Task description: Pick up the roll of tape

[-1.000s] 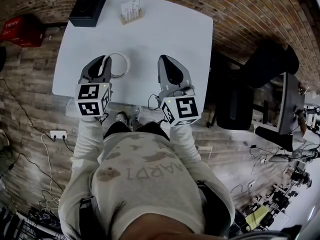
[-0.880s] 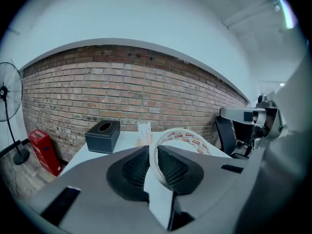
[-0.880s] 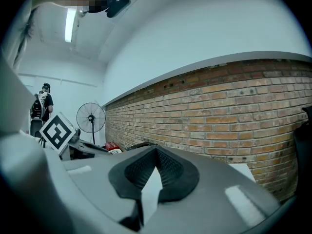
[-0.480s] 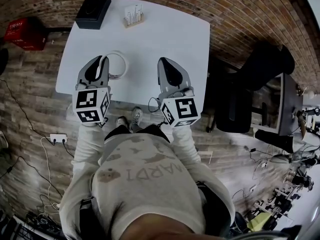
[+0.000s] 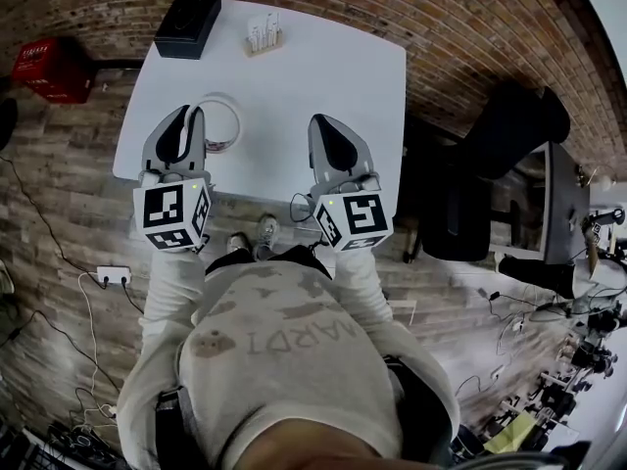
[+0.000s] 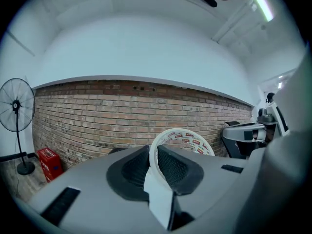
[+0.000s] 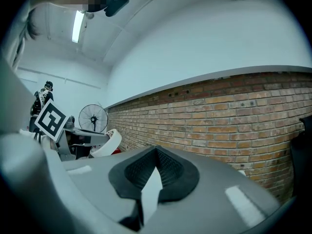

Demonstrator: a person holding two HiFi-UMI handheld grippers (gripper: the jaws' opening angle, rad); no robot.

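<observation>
This looks like a lab or workshop room, with a bare brick wall (image 6: 97, 111), a wood-plank floor (image 5: 59, 164) and a tube light (image 7: 78, 26) overhead. A power strip (image 5: 114, 274) lies on the floor trailing loose cables (image 5: 95, 331) near the white table (image 5: 323, 67). A pedestal fan (image 6: 17, 106) stands by the wall, and benches crowded with gear (image 5: 578, 341) fill one side.

Over the white table (image 5: 313, 76), the left gripper (image 5: 193, 117) has the roll of tape (image 5: 223, 123) at its tip. The right gripper (image 5: 323, 125) hovers alongside. A black box (image 5: 188, 23) and a small stand (image 5: 263, 37) sit at the table's far edge.
</observation>
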